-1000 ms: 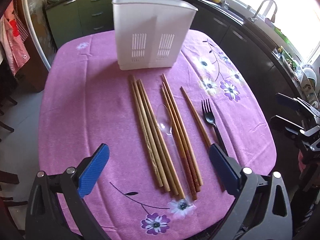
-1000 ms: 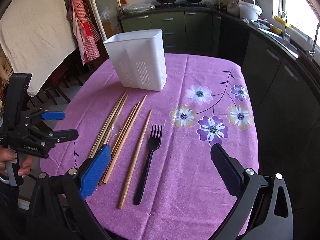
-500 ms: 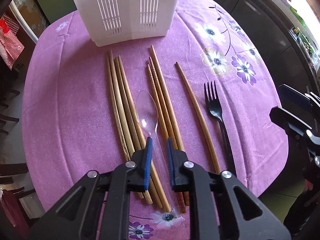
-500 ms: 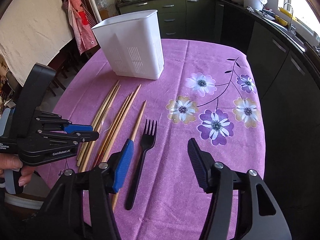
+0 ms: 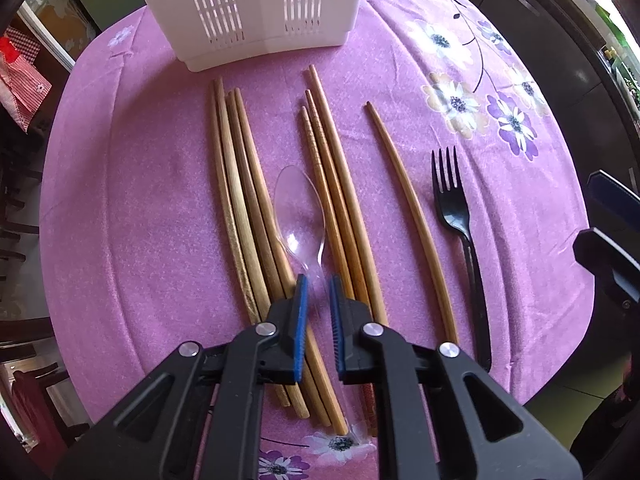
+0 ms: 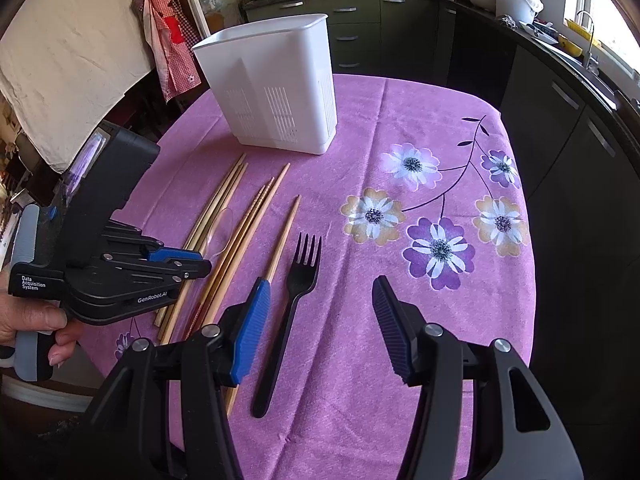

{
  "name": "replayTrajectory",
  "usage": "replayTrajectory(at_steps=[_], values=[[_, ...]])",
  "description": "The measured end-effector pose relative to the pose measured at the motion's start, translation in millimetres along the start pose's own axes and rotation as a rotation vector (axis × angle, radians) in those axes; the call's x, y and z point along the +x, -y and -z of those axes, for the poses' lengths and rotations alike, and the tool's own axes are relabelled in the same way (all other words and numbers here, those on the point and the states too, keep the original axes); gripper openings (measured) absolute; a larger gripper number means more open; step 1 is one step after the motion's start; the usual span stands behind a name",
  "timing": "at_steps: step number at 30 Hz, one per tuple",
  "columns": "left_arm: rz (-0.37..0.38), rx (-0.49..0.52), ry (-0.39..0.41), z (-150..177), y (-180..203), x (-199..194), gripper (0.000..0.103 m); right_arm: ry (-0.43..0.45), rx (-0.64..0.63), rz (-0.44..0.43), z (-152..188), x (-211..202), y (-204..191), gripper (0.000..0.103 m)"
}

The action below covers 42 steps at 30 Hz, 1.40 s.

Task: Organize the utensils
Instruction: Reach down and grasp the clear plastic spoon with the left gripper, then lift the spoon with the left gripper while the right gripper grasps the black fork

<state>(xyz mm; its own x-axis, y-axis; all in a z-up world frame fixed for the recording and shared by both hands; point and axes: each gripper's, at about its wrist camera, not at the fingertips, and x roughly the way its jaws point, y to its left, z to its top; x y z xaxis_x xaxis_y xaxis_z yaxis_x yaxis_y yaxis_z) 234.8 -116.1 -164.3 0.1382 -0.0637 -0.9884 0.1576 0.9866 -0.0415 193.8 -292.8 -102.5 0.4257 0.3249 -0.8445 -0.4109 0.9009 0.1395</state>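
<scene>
A clear plastic spoon (image 5: 302,212) lies among several wooden chopsticks (image 5: 240,200) on the purple cloth. My left gripper (image 5: 318,284) is nearly shut around the spoon's handle, low over the table; it also shows in the right wrist view (image 6: 202,262). A black plastic fork (image 5: 460,216) lies to the right, also seen in the right wrist view (image 6: 298,284). My right gripper (image 6: 320,292) is open and empty, with its left pad over the fork's handle. A white slotted utensil holder (image 5: 256,4) stands at the back, also in the right wrist view (image 6: 280,84).
The table (image 6: 400,360) has a purple flowered cloth. Dark kitchen cabinets (image 6: 580,140) run along the right and back. Aprons (image 6: 168,28) and a cloth hang at the left. A single chopstick (image 5: 404,200) lies between the fork and the chopstick bundle.
My left gripper came down over the spoon and closed from wide open to a narrow gap around its handle. My right gripper moved forward over the fork and narrowed somewhat.
</scene>
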Motion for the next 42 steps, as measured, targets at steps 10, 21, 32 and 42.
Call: replayTrajectory(at_steps=[10, 21, 32, 42], values=[[-0.025, -0.022, 0.012, -6, 1, 7, 0.011, -0.005, -0.009, 0.008, 0, 1, -1, 0.053], [0.028, -0.055, 0.143, 6, -17, -20, 0.008, -0.077, -0.061, 0.035, 3, 16, -12, 0.051], [0.043, -0.027, 0.405, 30, -24, -93, 0.008, -0.214, -0.059, 0.01, -2, 52, -26, 0.032], [0.03, 0.026, 0.517, 46, -25, -116, 0.008, -0.335, -0.047, 0.049, -3, 87, -38, 0.023]])
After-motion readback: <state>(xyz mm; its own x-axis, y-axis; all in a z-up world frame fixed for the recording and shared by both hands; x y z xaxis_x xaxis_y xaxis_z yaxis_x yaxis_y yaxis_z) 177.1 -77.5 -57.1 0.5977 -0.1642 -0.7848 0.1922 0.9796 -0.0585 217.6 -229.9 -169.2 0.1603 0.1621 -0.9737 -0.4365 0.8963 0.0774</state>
